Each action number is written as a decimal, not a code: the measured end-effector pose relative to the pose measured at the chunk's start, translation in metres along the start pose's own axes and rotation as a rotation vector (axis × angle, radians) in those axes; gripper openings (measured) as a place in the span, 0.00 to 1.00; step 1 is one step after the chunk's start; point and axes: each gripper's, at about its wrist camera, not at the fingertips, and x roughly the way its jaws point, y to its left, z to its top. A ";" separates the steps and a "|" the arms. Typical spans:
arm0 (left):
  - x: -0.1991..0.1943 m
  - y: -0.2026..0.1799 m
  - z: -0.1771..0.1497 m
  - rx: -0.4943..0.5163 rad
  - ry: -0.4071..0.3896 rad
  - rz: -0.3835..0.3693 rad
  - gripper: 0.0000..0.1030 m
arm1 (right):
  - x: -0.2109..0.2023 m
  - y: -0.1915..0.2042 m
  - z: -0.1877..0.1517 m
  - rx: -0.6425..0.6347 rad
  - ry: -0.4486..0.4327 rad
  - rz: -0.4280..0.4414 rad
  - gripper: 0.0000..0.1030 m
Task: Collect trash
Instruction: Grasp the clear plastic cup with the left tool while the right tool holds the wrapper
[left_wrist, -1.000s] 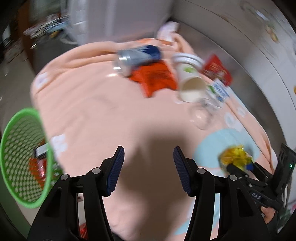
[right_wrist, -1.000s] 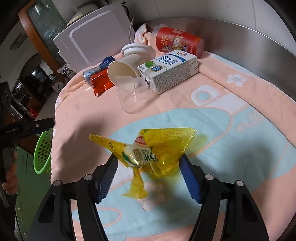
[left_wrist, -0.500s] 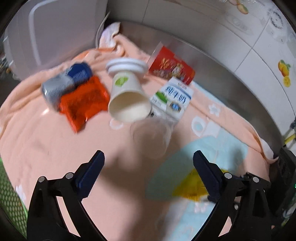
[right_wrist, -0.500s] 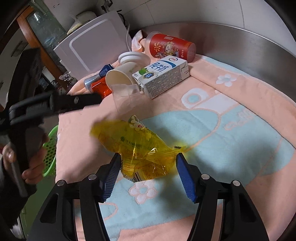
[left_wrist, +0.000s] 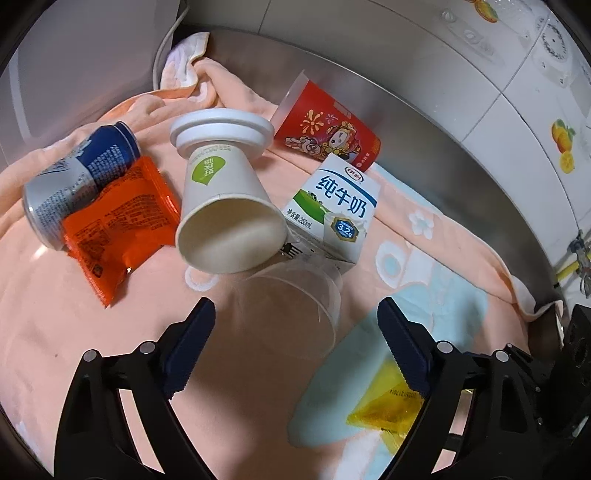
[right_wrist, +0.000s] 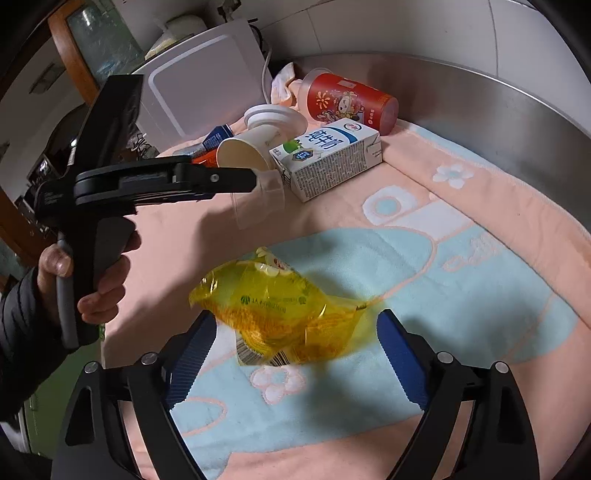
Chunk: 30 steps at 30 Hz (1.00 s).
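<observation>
The left gripper (left_wrist: 295, 332) is standing wide open with nothing between its blue pads, which are sitting on either side of a clear plastic cup (left_wrist: 295, 314) lying on its side on the towel (left_wrist: 110, 350); whether a pad is touching it cannot be told. Just beyond the cup a paper cup (left_wrist: 227, 218) is lying tipped with its mouth toward the camera, its base against a white lid (left_wrist: 221, 127). A milk carton (left_wrist: 332, 206) is resting beside it, a red cup (left_wrist: 328, 129) behind that, and an orange wrapper (left_wrist: 118, 221) is overlapping a blue can (left_wrist: 79, 173) to the left.

The right gripper (right_wrist: 295, 336) is also spread open, its pads flanking a crumpled yellow wrapper (right_wrist: 280, 314) without clamping it. The wrapper is lying on the towel's pale blue patch. Further out, the person's left hand (right_wrist: 88, 280) is gripping the other tool's handle, and a white appliance (right_wrist: 199, 85) is standing behind the towel
</observation>
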 end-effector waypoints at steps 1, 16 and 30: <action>0.002 0.000 0.000 -0.001 0.001 -0.003 0.82 | 0.000 0.000 0.001 -0.006 0.000 -0.002 0.84; 0.025 0.013 0.005 -0.020 0.016 -0.050 0.77 | -0.002 0.006 0.007 -0.093 0.007 -0.007 0.86; 0.031 0.011 0.005 -0.009 0.010 -0.051 0.63 | 0.027 0.023 0.015 -0.277 0.085 0.001 0.88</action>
